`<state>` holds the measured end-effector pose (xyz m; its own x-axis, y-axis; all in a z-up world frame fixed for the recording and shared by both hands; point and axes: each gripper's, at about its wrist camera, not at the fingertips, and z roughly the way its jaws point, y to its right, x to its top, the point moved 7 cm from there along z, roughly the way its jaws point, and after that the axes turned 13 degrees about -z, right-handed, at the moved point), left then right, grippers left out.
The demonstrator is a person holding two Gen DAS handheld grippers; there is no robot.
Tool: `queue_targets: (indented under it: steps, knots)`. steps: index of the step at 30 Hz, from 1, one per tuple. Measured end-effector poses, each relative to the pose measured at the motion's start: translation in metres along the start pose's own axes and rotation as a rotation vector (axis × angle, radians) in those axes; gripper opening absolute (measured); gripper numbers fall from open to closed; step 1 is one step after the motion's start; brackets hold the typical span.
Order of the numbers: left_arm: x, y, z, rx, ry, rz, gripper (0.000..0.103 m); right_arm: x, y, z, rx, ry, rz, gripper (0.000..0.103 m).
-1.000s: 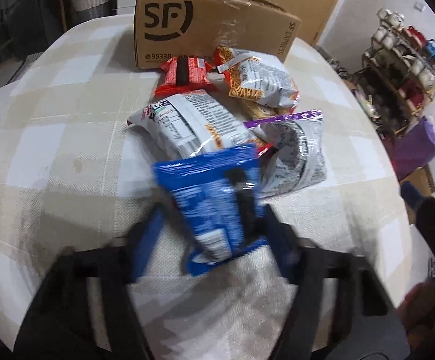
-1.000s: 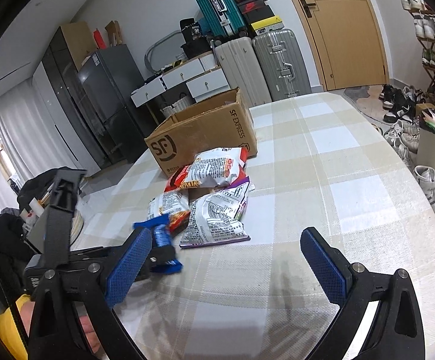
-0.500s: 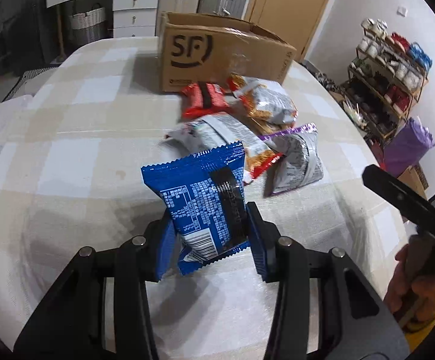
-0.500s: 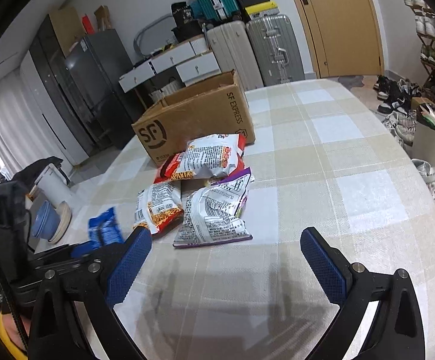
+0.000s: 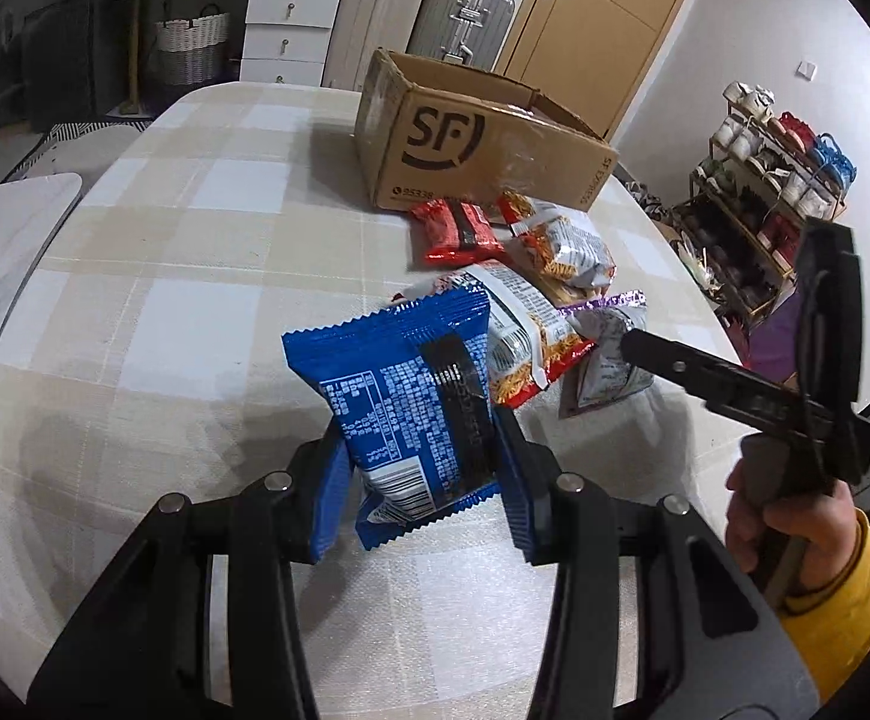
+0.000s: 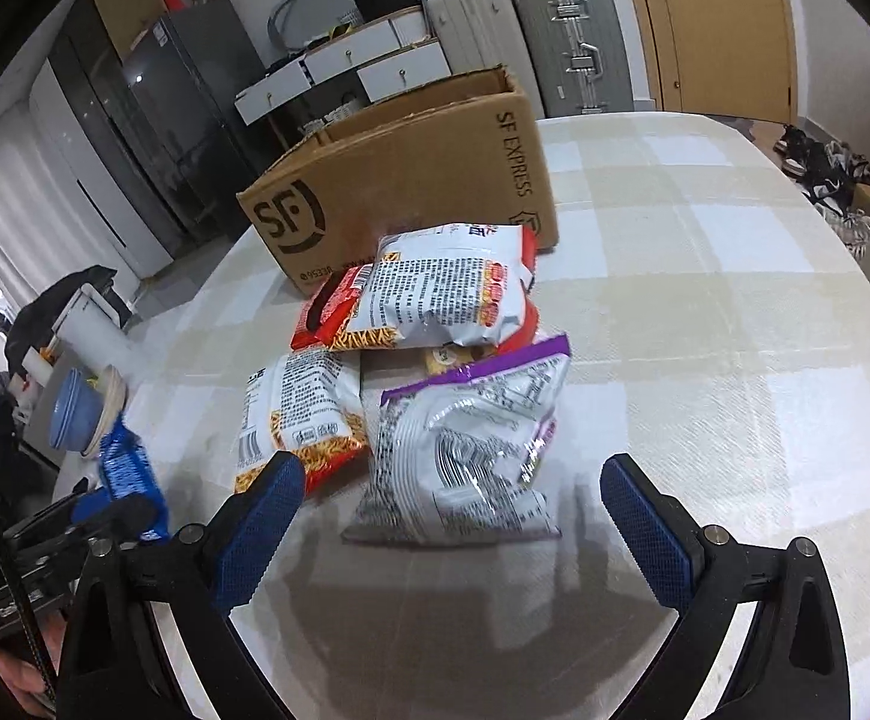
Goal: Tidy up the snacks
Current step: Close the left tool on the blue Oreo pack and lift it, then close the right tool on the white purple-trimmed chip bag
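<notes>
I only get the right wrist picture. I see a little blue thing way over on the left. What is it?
Observer: A blue snack packet, upright, with the left gripper shut on its lower part.
Child: Is it lying on the table?
Observer: No, it is lifted off the checked tablecloth, ahead of the other snacks.
Child: What's behind the big white bag in my picture?
Observer: A red packet with a black stripe lies flat just in front of the SF box.
Child: Does your picture show my gripper?
Observer: Partly. The right gripper is open in your view; the left view shows one black arm of it and a hand in a yellow sleeve holding it.
</notes>
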<state>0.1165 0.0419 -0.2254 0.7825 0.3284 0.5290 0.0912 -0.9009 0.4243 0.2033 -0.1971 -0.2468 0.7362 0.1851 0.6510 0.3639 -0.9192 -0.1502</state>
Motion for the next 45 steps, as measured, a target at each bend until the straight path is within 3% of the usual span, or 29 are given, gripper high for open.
queue_targets:
  steps: [1,2,3,10,21,35,45]
  knots:
    - [0.001,-0.001,-0.001,0.000,0.004,-0.003,0.041,0.001,0.000,0.004,-0.003,-0.010,-0.003,0.089]
    - [0.002,-0.003,-0.002,-0.001,0.006,-0.006,0.041,0.001,-0.001,0.008,0.003,-0.018,-0.003,0.072]
    - [0.002,-0.004,-0.002,0.001,0.008,-0.010,0.041,0.001,-0.001,0.012,0.010,-0.028,-0.002,0.068]
    - [0.002,-0.009,-0.005,0.003,0.011,-0.030,0.041,-0.005,-0.001,0.016,0.048,-0.030,0.020,0.056]
    - [-0.002,0.005,-0.029,0.004,0.044,-0.003,0.041,-0.015,0.006,-0.027,0.112,0.065,0.114,0.055]
    - [-0.007,0.038,-0.086,-0.062,0.122,0.057,0.041,0.001,-0.035,-0.137,0.189,0.282,0.038,0.055]
    - [-0.015,0.058,-0.122,-0.092,0.155,0.105,0.041,-0.016,-0.048,-0.165,0.184,0.299,0.030,0.055]
